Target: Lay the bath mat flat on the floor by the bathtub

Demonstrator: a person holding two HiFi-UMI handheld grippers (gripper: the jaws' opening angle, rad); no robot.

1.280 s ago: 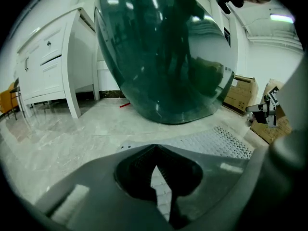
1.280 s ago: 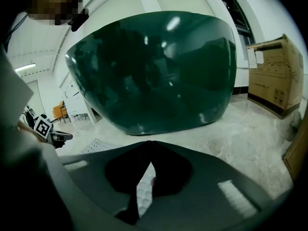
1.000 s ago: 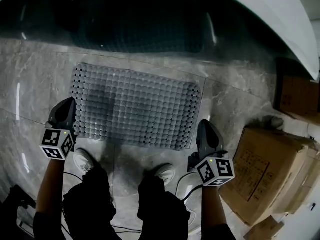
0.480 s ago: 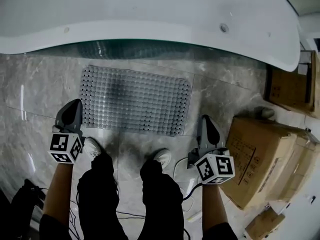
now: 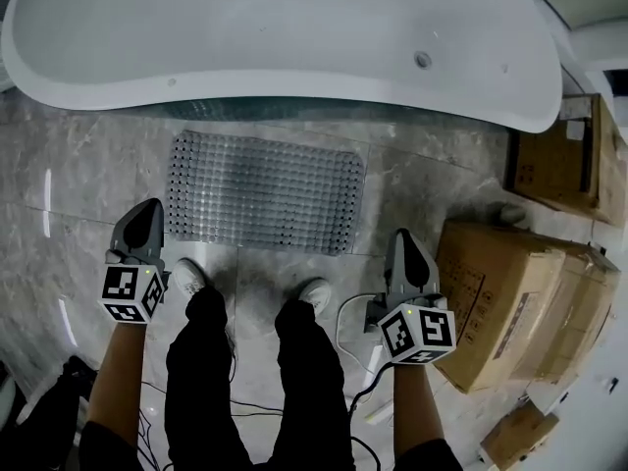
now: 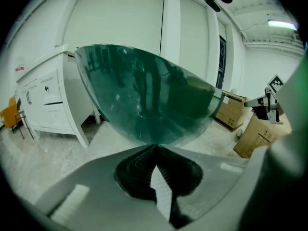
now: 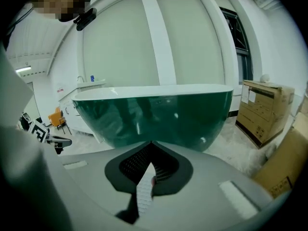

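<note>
Head view showing bath mat (image 5: 265,192) lying flat on floor (image 5: 88,165) just beside bathtub (image 5: 275,37), gripper views missing it but showing left gripper (image 6: 155,146) and right gripper (image 7: 151,142) jaws pressing together, gripping nothing.

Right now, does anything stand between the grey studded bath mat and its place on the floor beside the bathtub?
Nothing visible does: the grey studded bath mat already lies flat beside the white bathtub.

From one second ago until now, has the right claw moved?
Yes: the right claw has lifted away from the mat, which now looks smaller and lies farther from its tip.
</note>
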